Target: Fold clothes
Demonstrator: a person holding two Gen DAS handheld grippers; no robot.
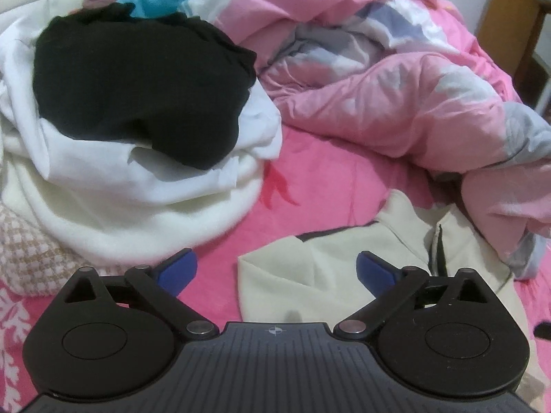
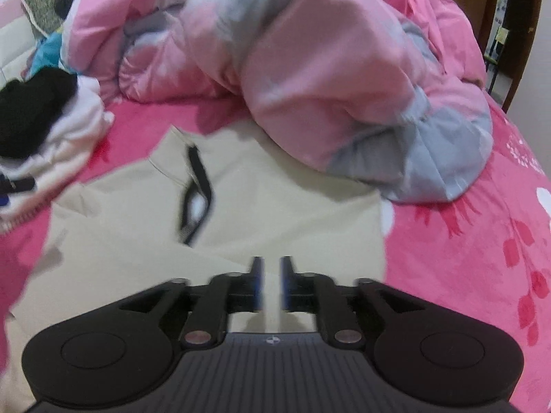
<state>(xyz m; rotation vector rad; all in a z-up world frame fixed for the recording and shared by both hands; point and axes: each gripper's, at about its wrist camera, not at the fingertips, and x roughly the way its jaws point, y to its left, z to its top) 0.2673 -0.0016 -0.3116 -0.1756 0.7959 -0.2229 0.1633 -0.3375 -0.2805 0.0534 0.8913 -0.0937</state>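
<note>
On the pink sheet [image 2: 447, 241], a cream top [image 2: 241, 213] lies partly flattened, black-trimmed neck opening facing up, its far edge touching or tucked under the bunched duvet [image 2: 310, 69]. A heap of laundry [image 1: 137, 172], black garment [image 1: 137, 79] on white, sits to the left, apart from the top.

Left gripper [image 1: 275, 272]: jaws spread wide, nothing between them, hovering above the top's left edge. Right gripper [image 2: 272, 282]: jaws parted by a narrow gap, no cloth pinched, above the top's near hem. Right view is motion-blurred.

Judgement: cloth is released, fold step not yet complete.

Risks:
- Duvet overlaps the far edge; a pull there could drag bedding along or spoil the fold.
- Left edge looks rumpled; a grab could catch two layers and skew the fold.
- The right jaws' narrow gap may pinch the sheet with the hem.
</note>
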